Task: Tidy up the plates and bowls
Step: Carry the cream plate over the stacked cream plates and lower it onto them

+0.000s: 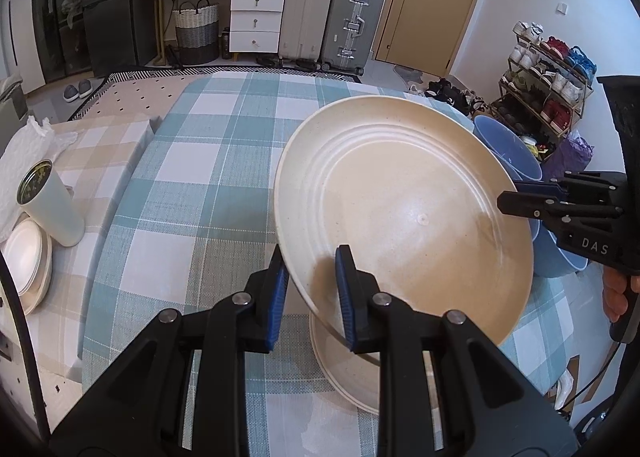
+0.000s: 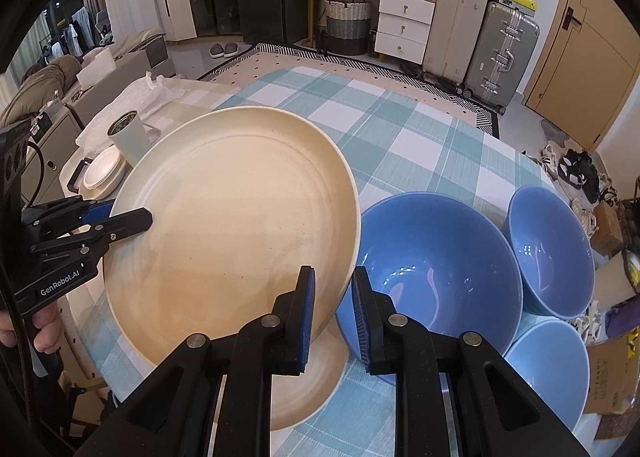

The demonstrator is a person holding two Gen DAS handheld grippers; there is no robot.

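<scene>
The round table covered with a teal-and-white checked cloth (image 1: 208, 185) fills the centre of both views. Above it, a large cream speckled plate with concentric ridges (image 1: 404, 213) is held tilted and clear of the cloth, right of centre in the left wrist view and left of centre in the right wrist view; it carries nothing. The left gripper (image 1: 314, 293) is clamped on the plate's near rim, one blue pad beneath the rim and one on the upper face. The right gripper (image 2: 333, 311) is clamped likewise on the opposite rim, its jaws narrowed to the thickness of the plate edge. Directly below the lifted plate, a second cream plate (image 1: 348, 373) lies flat on the cloth, mostly hidden. Three blue glossy bowls stand at the right of the right wrist view: the largest bowl (image 2: 436, 269) just beside the plate, a second bowl (image 2: 552, 249) behind it at the right, and a third bowl (image 2: 548, 369) at the lower right. All three are upright and empty. At the left edge of the left wrist view, on a beige checked surface (image 1: 100, 149), a stack of small white plates (image 1: 26, 261) lies next to a pale cylindrical canister with a dark patterned lid (image 1: 52, 205); whether the two touch cannot be told. A crumpled white plastic sheet (image 1: 28, 153) lies behind the canister.
</scene>
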